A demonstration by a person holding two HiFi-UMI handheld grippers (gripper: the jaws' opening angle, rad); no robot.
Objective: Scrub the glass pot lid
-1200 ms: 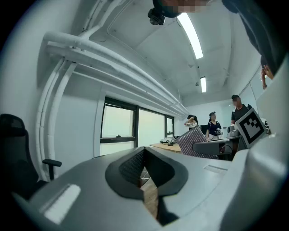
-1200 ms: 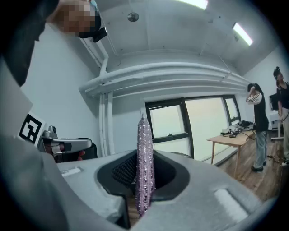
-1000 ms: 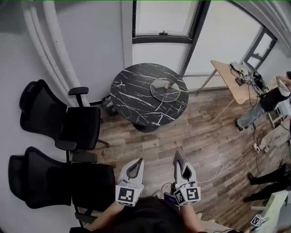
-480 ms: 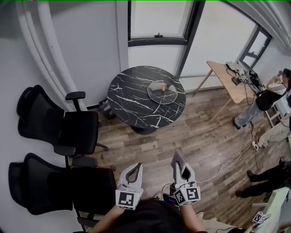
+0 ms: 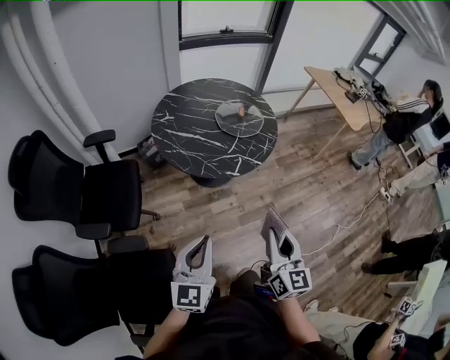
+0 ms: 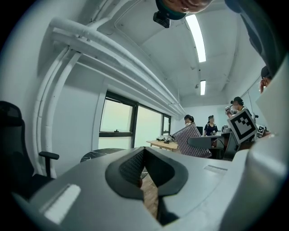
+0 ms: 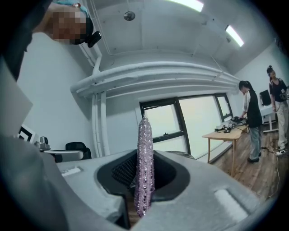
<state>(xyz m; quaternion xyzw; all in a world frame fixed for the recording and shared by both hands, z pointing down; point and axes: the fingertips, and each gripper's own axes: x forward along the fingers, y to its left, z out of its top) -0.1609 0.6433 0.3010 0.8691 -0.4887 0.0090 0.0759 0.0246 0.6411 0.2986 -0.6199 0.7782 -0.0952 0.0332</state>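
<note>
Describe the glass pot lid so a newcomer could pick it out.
Under the window stands a round black marble table. On its right part lies the glass pot lid, a clear disc with a small brown knob at its middle, the only thing on the tabletop.

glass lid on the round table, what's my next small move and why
Probably walk up to the black table: the glass lid lies well beyond both grippers. The right gripper clamps the purple scrub pad; the left gripper is shut, empty.
</note>
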